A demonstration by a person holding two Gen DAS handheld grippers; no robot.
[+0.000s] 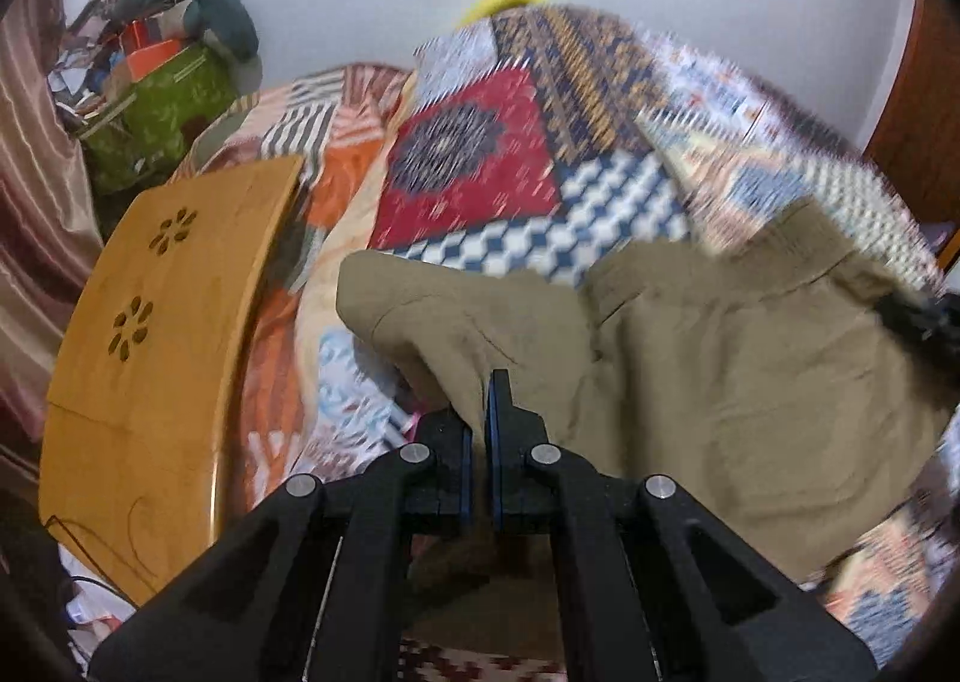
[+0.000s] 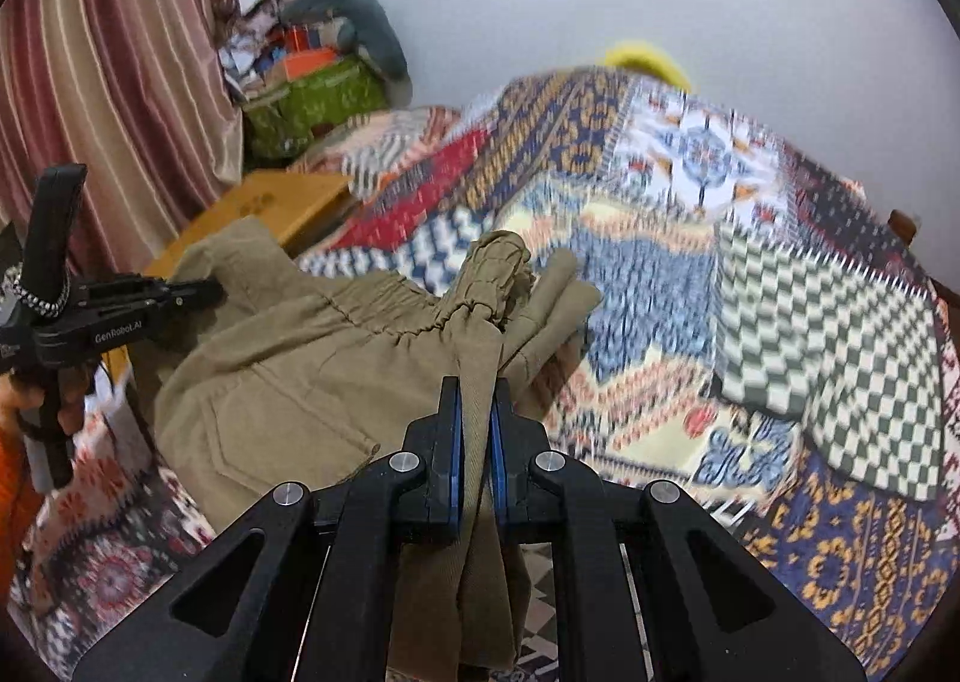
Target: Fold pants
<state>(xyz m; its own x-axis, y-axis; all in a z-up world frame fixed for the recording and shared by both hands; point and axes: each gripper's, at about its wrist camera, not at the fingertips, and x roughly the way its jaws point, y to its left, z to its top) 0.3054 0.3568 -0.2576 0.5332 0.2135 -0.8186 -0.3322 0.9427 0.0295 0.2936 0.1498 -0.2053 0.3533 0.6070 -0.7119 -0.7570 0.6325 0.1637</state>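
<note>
While both claws are clamped on khaki cloth, the khaki pants (image 2: pixel 288 370) are seen spread over the patchwork bedspread (image 2: pixel 690 274), filling the lower centre of each frame. The left claw (image 1: pixel 487 412) is closed on a single fold, the right claw (image 2: pixel 475 430) on several stacked layers below the elastic waistband (image 2: pixel 390 298). The fabric is judged soft, light and limp, best pinched at edges and corners so it hangs straight.
</note>
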